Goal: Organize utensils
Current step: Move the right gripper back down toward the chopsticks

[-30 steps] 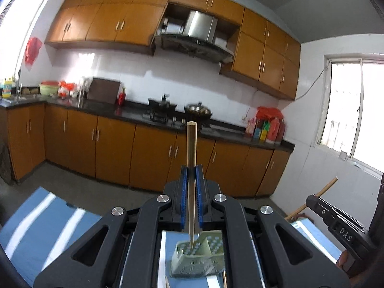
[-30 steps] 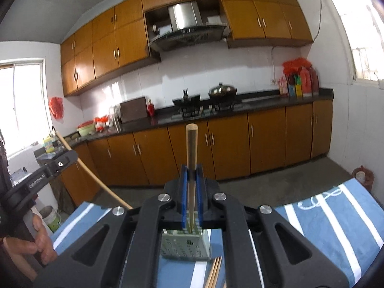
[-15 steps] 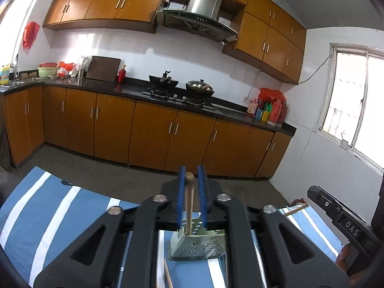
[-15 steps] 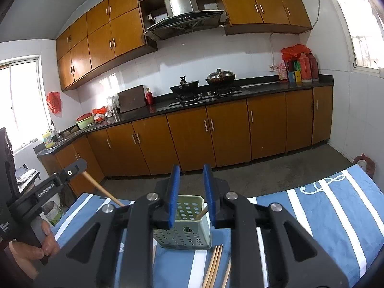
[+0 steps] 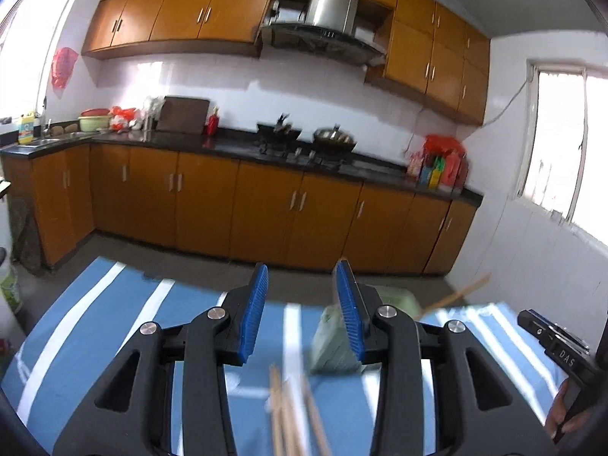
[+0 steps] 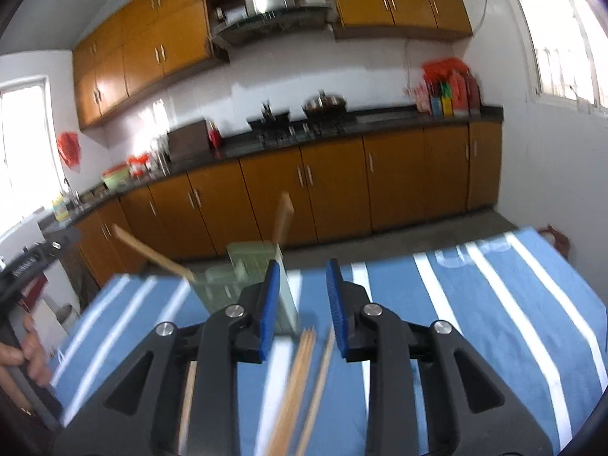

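Closest in, both jaws stand parted and hold nothing: the left hand-held gripper (image 5: 300,313) and the right hand-held gripper (image 6: 302,304) each hover over loose chopsticks (image 6: 304,376) lying on the striped blue worktop (image 6: 494,304). I'd say the next pick goes best if one gripper drops squarely over a single stick and pinches near its middle. Just beyond, the green basket (image 6: 247,277) already has two sticks leaning in it, so come in from above.
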Tool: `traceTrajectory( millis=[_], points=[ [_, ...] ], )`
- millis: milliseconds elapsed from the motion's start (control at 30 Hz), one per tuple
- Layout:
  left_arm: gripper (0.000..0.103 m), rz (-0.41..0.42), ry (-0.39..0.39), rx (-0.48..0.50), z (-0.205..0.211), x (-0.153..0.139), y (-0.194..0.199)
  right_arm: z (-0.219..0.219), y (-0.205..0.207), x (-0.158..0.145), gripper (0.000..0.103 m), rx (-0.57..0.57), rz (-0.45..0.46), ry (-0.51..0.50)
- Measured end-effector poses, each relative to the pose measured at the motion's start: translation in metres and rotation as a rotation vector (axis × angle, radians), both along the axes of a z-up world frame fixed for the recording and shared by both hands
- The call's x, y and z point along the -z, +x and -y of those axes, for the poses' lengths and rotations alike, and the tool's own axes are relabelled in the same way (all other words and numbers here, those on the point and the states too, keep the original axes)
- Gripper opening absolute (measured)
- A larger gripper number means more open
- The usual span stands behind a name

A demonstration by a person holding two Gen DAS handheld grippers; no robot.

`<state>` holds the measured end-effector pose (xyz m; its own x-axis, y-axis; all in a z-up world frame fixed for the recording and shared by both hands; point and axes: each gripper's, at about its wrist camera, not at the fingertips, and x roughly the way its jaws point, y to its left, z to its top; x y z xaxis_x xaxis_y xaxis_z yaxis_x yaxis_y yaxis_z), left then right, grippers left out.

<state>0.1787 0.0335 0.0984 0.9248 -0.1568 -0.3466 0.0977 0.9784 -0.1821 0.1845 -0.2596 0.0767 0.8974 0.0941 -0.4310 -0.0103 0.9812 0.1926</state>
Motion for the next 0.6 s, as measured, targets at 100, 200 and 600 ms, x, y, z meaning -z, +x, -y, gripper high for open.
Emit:
traceTrajectory(
  millis=[100,200,600],
  points=[
    [0.038,-0.076,0.052,-0.021,-0.007,0.035,-0.01,-0.002,-0.004,0.043,0.026,-0.003,-0.109,-0.006],
    [0.038,-0.165,0.053,-0.021,-0.013,0.07,-0.016,-0.009,-0.004,0.087,0.026,-0.018,-0.231,0.004],
    [0.038,-0.383,0.048,0.012,-0.013,0.153,-0.031,-0.046,-0.005,0.173,0.019,-0.058,-0.435,-0.042]
  ],
)
